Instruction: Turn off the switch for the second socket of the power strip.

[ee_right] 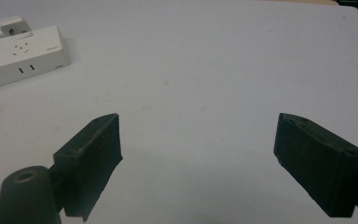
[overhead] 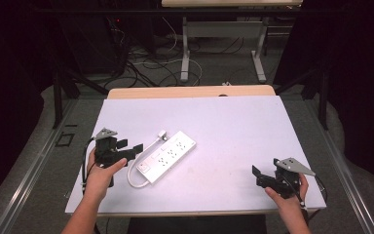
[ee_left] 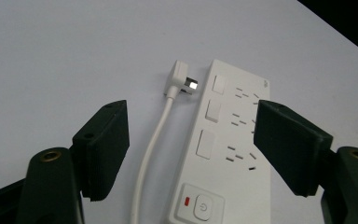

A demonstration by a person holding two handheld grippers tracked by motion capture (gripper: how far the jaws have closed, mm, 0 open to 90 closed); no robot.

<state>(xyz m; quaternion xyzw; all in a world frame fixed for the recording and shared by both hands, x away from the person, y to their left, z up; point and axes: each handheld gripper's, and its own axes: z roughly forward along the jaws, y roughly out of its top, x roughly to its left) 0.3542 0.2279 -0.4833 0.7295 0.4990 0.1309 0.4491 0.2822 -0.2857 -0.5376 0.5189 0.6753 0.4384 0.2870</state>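
Jaws of left gripper (overhead: 130, 147) wide beside power strip (overhead: 168, 155) — right gripper (ee_right: 198, 158) jaws apart over bare bench (overhead: 233, 131).

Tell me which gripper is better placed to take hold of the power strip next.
Left. The left gripper sits right beside the power strip, jaws open and aimed at it and its cord. The right gripper is far off near the table's right edge, over bare table.

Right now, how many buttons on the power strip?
4 on the power strip: far button, middle button, near button in a row beside the sockets; power button at the cable end. A jaw may hide more.
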